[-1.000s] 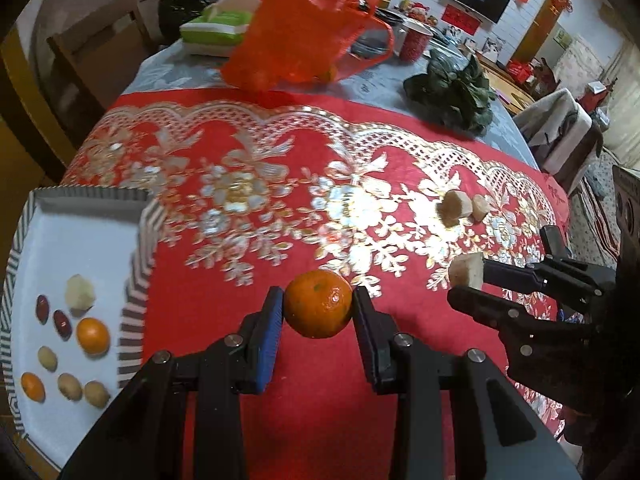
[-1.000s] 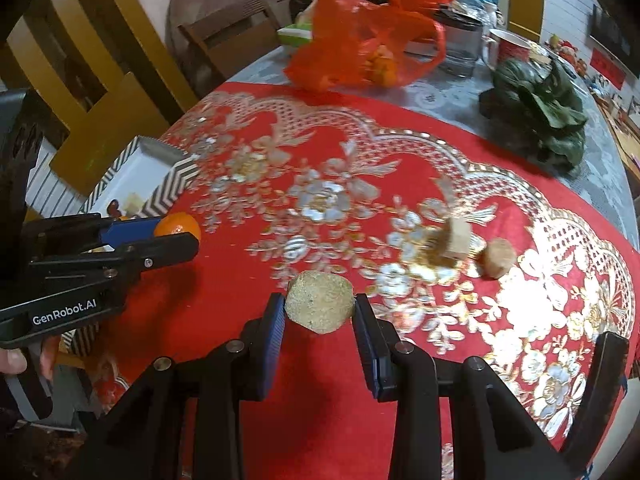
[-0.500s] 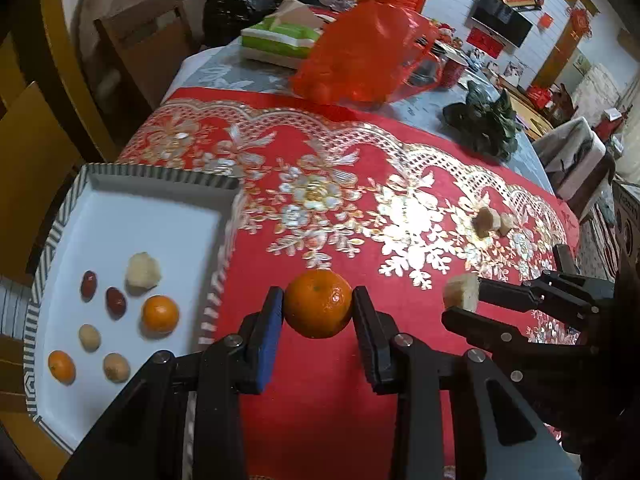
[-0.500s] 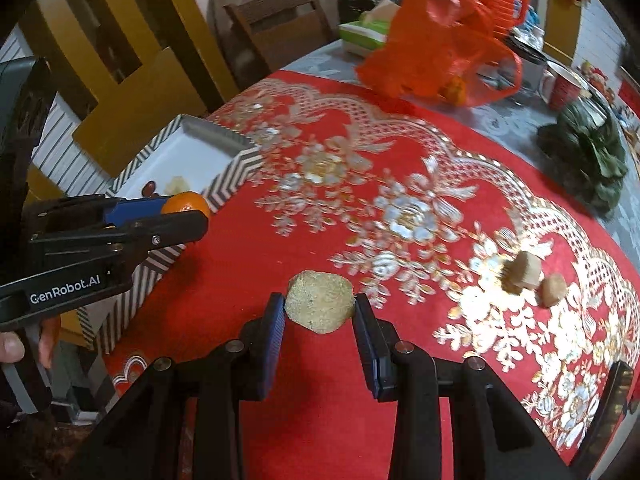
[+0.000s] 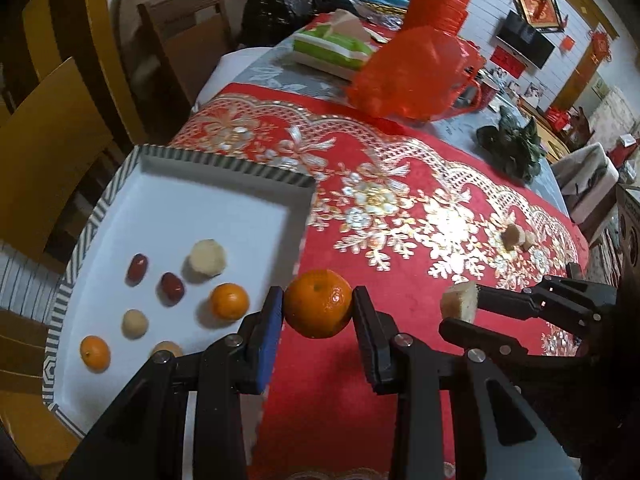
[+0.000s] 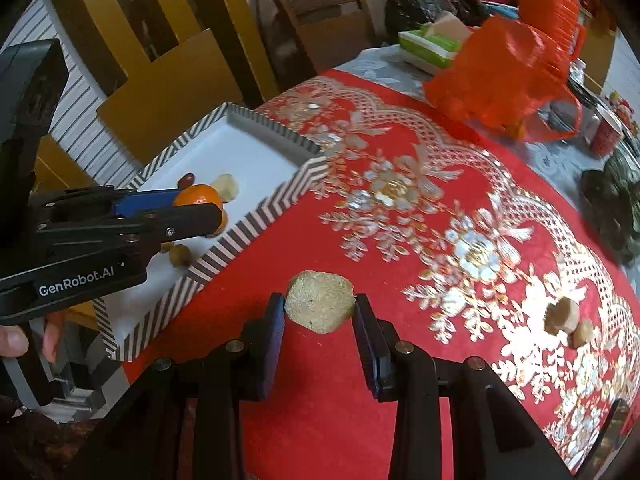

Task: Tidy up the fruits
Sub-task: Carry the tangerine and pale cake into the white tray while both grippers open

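Observation:
My left gripper (image 5: 318, 310) is shut on an orange mandarin (image 5: 318, 309) and holds it above the red cloth by the right rim of the white striped tray (image 5: 192, 200). The tray holds two mandarins (image 5: 229, 301), red dates (image 5: 172, 289) and pale peeled pieces (image 5: 207, 257). My right gripper (image 6: 319, 312) is shut on a pale beige fruit chunk (image 6: 319, 307) above the cloth, right of the tray (image 6: 256, 216). In the left wrist view the right gripper (image 5: 460, 312) shows at the right with its chunk (image 5: 460, 303). Two more pale chunks (image 6: 562, 315) lie on the cloth.
A red plastic bag (image 5: 420, 72), a green tissue pack (image 5: 332, 46) and dark leafy greens (image 5: 512, 152) stand at the far side of the table. Wooden chairs (image 5: 176, 40) stand at the left. The tray sits at the table's left edge.
Both grippers have moved left toward the tray with their fruit. The tray now sits closer and larger in both views.

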